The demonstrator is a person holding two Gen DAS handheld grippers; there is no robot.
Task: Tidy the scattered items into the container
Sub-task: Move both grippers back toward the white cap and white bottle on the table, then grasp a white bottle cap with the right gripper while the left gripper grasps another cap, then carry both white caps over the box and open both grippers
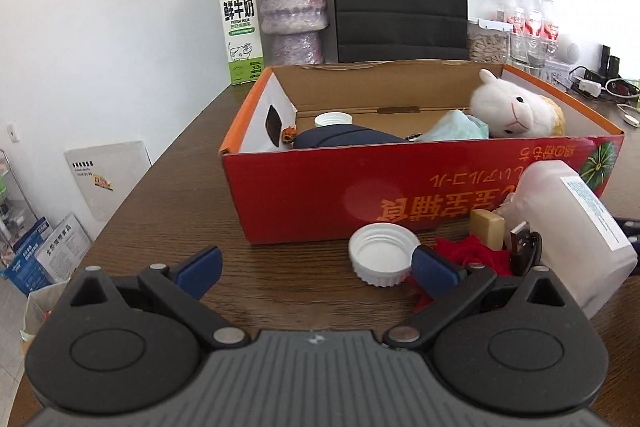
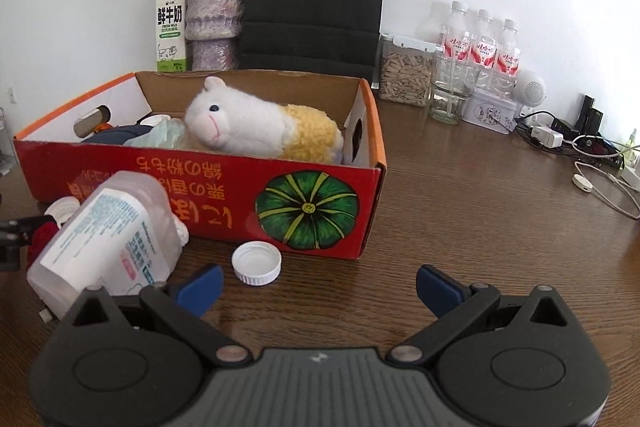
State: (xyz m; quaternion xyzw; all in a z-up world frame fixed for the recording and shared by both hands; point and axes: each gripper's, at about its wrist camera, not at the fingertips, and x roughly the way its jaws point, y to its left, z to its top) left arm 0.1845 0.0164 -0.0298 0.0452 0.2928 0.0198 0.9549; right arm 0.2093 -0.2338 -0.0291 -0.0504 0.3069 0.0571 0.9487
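Midway through the tidy, judging by the load: red cardboard box (image 2: 208,199) on the wooden worktop (image 2: 480,211) already holding a plush alpaca (image 2: 256,131), a crumpled pale-green bag (image 1: 456,131), a dark navy pouch (image 1: 348,139) and a small white cap (image 1: 333,119). Still outside, along the box's near wall: a translucent plastic bottle (image 2: 108,239) lying on its side, a white screw cap (image 2: 257,263) just beside it, a second white cap (image 1: 382,259), a red fabric piece (image 1: 474,253), a small tan block (image 1: 486,227) and a dark USB-type gadget (image 1: 524,251). Left tongs (image 1: 316,265) spread wide, holding nothing, right tip just beside the second cap and the red fabric. Right tongs (image 2: 318,287) likewise wide open and empty, low over the worktop, left tip near the bottle's base. Likely next: centring one pair on a cap or the bottle, closing, lifting clear of the box rim, releasing inside. Bottle looks slippery and bulky, so a grip across its narrower side seems wise.
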